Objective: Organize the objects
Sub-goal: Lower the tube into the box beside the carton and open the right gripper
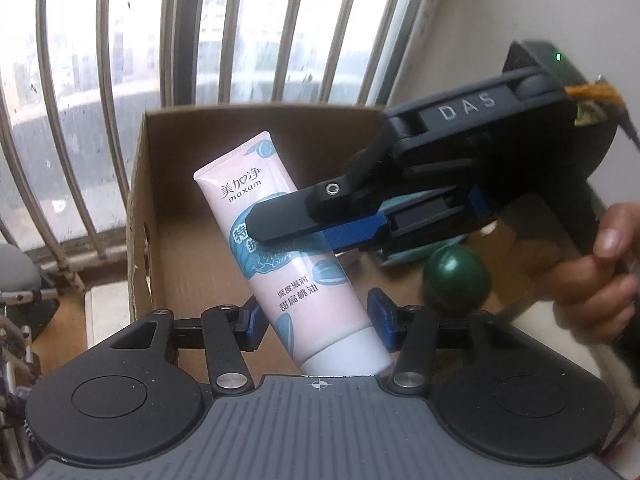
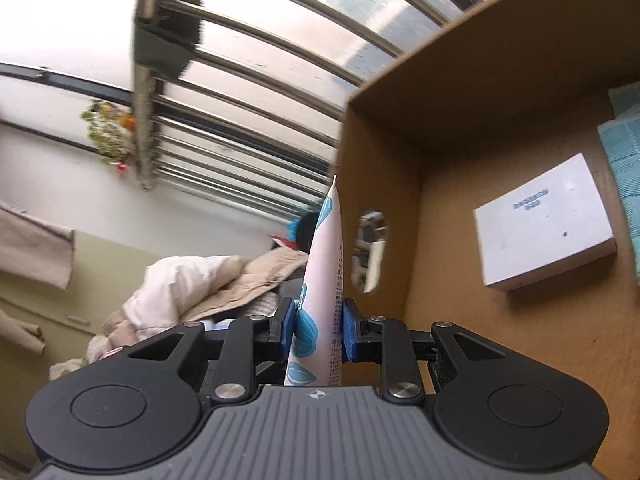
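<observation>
Cardboard box (image 2: 500, 92) holds white box (image 2: 544, 222), green ball (image 1: 456, 280).

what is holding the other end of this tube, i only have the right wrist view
observer: The left gripper is shut on the tube just above its white cap end.
operator: anything else in there that i'm missing
observer: A dark green ball lies in the cardboard box, below the right gripper.
operator: can you read the label
observer: Yes, the tube's front faces the left wrist camera and reads "maxam".
</observation>
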{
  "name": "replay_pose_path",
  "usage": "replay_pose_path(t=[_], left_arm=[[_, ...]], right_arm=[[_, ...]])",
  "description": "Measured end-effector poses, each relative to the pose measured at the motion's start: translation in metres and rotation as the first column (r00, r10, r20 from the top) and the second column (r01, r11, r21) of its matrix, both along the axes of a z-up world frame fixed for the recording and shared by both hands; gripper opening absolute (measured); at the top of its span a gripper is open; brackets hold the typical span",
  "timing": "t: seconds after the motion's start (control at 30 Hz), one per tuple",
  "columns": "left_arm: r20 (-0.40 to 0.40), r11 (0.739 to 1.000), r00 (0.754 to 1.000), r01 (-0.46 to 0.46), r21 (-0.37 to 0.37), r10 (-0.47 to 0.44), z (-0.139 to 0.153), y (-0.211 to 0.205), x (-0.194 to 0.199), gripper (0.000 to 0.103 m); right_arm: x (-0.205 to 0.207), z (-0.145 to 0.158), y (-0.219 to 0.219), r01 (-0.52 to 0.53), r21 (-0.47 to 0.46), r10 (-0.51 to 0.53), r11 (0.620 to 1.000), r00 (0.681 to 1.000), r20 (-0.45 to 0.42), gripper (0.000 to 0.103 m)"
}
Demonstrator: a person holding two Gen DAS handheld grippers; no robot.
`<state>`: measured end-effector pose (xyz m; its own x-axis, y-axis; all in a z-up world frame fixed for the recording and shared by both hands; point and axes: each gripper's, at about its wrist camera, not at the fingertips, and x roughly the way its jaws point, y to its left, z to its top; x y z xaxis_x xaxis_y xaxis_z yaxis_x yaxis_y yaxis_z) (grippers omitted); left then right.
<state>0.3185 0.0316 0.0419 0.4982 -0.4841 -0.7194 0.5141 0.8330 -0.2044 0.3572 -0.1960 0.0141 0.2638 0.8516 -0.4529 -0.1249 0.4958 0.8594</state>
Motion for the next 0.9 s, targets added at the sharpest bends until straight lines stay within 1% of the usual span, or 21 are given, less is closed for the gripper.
replay_pose_path(t=[0.1, 0.17, 0.27, 0.3, 0.37, 0.47, 0.67, 0.77, 0.87, 0.9], left_arm=[[-0.043, 1.000, 0.999, 0.003, 0.026, -0.002, -0.004, 0.003, 0.003, 0.056], [-0.065, 0.999, 0.998, 0.013, 0.032, -0.011, -0.008, 0.005, 0.003, 0.058], [-0.098, 0.999, 0.995, 0.033, 0.003, -0.032, -0.014, 0.010, 0.003, 0.058], [-0.101, 0.999, 0.994, 0.035, -0.010, -0.035, -0.014, 0.012, 0.004, 0.058], [-0.103, 0.999, 0.994, 0.043, -0.022, -0.045, -0.013, 0.014, 0.004, 0.058], [-0.106, 0.999, 0.993, 0.050, -0.021, -0.052, -0.013, 0.015, 0.004, 0.058], [-0.097, 0.998, 0.994, 0.047, -0.037, -0.050, -0.008, 0.021, -0.001, 0.058], [-0.069, 0.999, 0.997, 0.037, -0.032, -0.039, 0.000, 0.020, -0.008, 0.063], [-0.016, 0.999, 0.999, 0.035, -0.013, -0.035, 0.009, 0.019, -0.019, 0.070], [0.003, 0.999, 0.999, 0.033, -0.003, -0.033, 0.014, 0.018, -0.024, 0.074]], right_arm=[[0.010, -0.014, 0.004, -0.018, -0.055, 0.016, 0.998, 0.999, -0.038, 0.029], [0.017, -0.025, 0.006, -0.026, -0.110, 0.017, 0.994, 0.997, -0.077, 0.029], [0.020, -0.038, 0.008, -0.031, -0.234, 0.009, 0.972, 0.995, -0.096, 0.029], [0.019, -0.042, 0.009, -0.036, -0.261, 0.011, 0.965, 0.995, -0.098, 0.028], [0.017, -0.048, 0.009, -0.048, -0.255, 0.019, 0.966, 0.993, -0.117, 0.028], [0.013, -0.042, 0.009, -0.042, -0.283, 0.021, 0.958, 0.997, -0.078, 0.028], [0.011, -0.031, 0.009, -0.023, -0.275, 0.008, 0.961, 0.998, -0.058, 0.028], [0.009, -0.024, 0.006, -0.008, -0.270, -0.003, 0.963, 0.999, -0.041, 0.028], [-0.002, -0.010, 0.002, 0.012, -0.257, -0.013, 0.966, 1.000, 0.000, 0.028], [-0.007, -0.004, 0.000, 0.022, -0.251, -0.019, 0.968, 1.000, 0.018, 0.028]])
